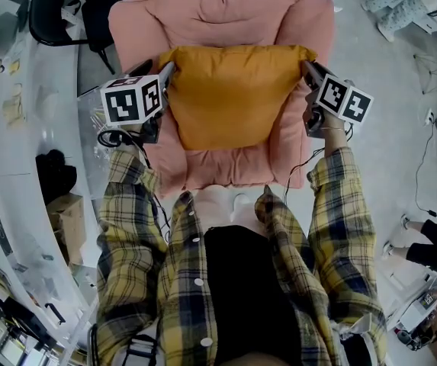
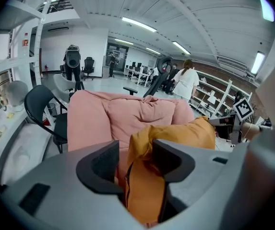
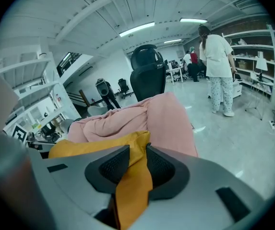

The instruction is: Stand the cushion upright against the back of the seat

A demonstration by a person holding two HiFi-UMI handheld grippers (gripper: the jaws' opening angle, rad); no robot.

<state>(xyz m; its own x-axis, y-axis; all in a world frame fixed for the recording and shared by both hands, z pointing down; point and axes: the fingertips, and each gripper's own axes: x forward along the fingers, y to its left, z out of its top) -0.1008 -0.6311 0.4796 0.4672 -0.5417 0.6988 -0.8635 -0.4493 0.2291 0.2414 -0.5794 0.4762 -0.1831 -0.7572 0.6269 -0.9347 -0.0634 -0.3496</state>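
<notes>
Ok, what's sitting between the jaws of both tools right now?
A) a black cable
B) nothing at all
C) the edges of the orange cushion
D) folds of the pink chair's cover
C: the left tool and the right tool each have an edge of the orange cushion between their jaws.

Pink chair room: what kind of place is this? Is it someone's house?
Probably not a house. It looks like a big lab or workshop hall: long strip lights on a high ceiling, metal shelves along the wall, and a black office chair standing about.
</notes>
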